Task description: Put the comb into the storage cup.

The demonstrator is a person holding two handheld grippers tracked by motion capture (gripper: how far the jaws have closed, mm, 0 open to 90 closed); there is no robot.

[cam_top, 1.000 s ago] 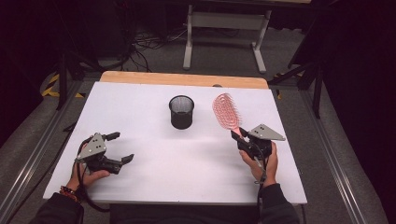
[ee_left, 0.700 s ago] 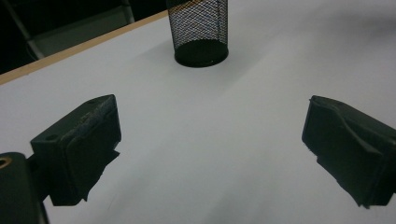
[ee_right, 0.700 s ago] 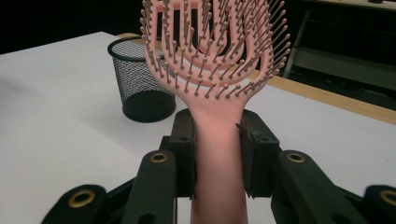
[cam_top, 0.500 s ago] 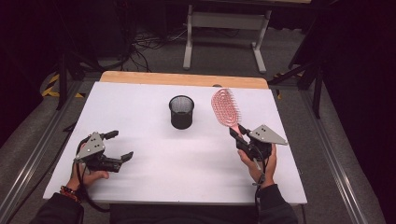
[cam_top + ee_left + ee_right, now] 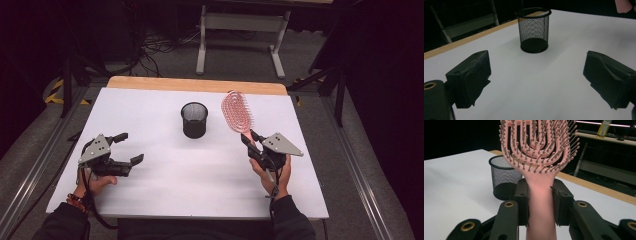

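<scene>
A pink hairbrush (image 5: 237,111) is held up above the white table (image 5: 170,180) at the right, head raised, bristles showing in the right gripper view. My right gripper (image 5: 250,144) is shut on the brush handle (image 5: 539,202), one jaw pressing each side. A black mesh cup (image 5: 194,119) stands upright in the middle of the table, left of the brush; it also appears as the mesh cup (image 5: 533,30) ahead of my left gripper and the mesh cup (image 5: 503,176) behind the brush. My left gripper (image 5: 128,147) hovers low at the table's left, open, nothing between its jaws.
The table has a wooden strip (image 5: 195,84) along its far edge. Beyond it stand a metal frame (image 5: 240,30) and cables on the floor. Bare white surface lies between the two grippers and around the cup.
The right gripper has carried the brush slightly left, toward the cup. The left gripper has barely shifted.
</scene>
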